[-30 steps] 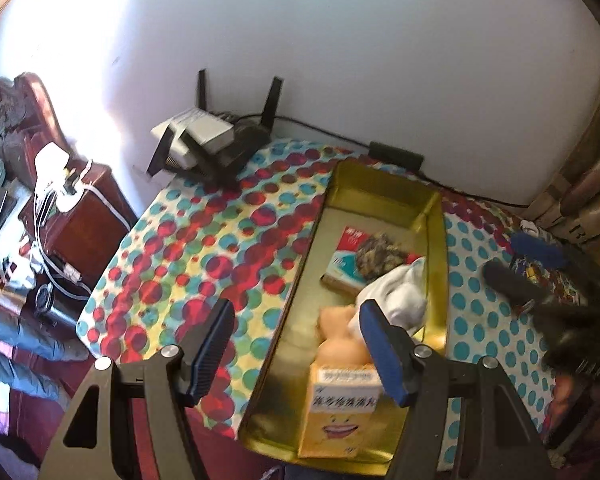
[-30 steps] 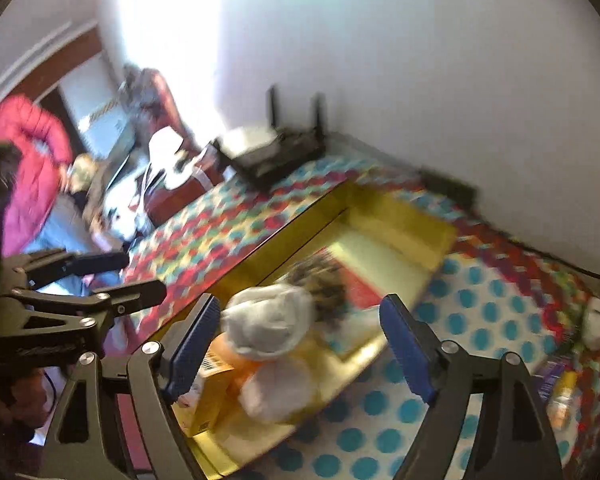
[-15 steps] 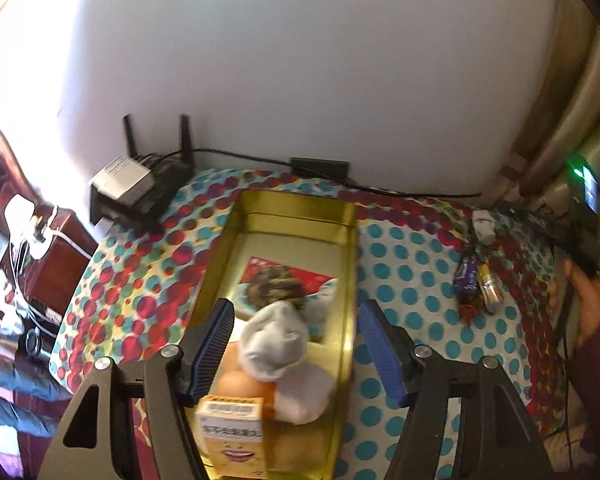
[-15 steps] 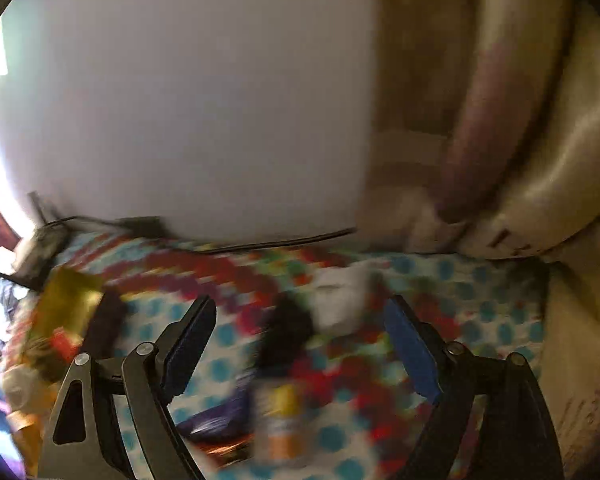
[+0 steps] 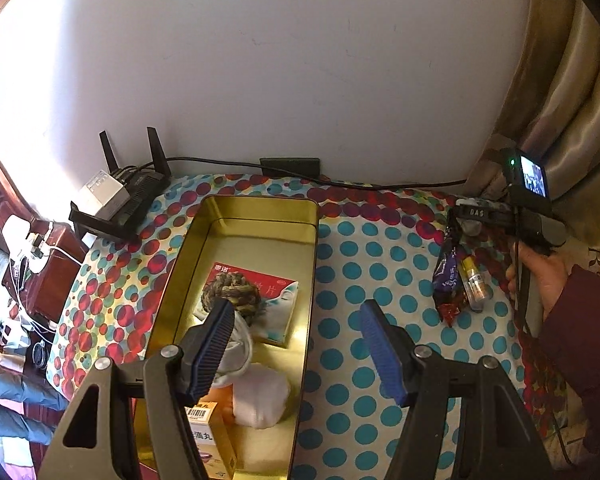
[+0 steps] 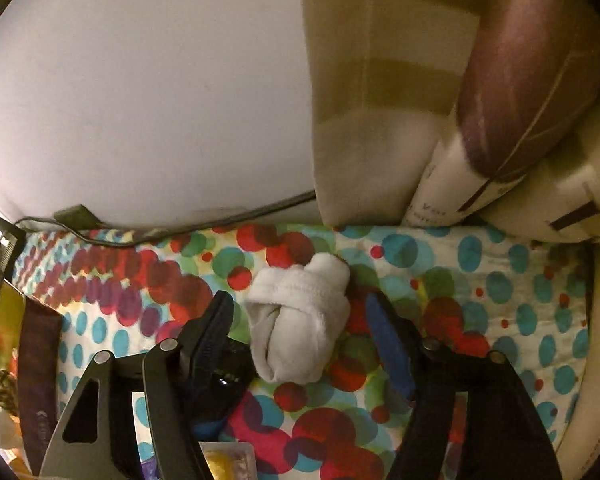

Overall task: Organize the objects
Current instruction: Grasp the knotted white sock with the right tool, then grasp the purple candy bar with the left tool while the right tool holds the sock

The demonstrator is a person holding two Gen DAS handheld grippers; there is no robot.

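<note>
Right gripper wide, straddling rolled white sock on dotted cloth. Left gripper wide, empty, above gold tin.

A gold tin tray is lying lengthwise on the spotted cloth, running from the wall edge toward the near edge. Inside it, a red-and-white packet is lying flat mid-tray with a brown woven ball sitting on top; rolled white socks and a yellow box are crowding the near end. Near the right edge, a purple wrapper and a small yellow-capped tube are lying side by side. Another rolled white sock is resting toward the wall edge, by the curtain.
</note>
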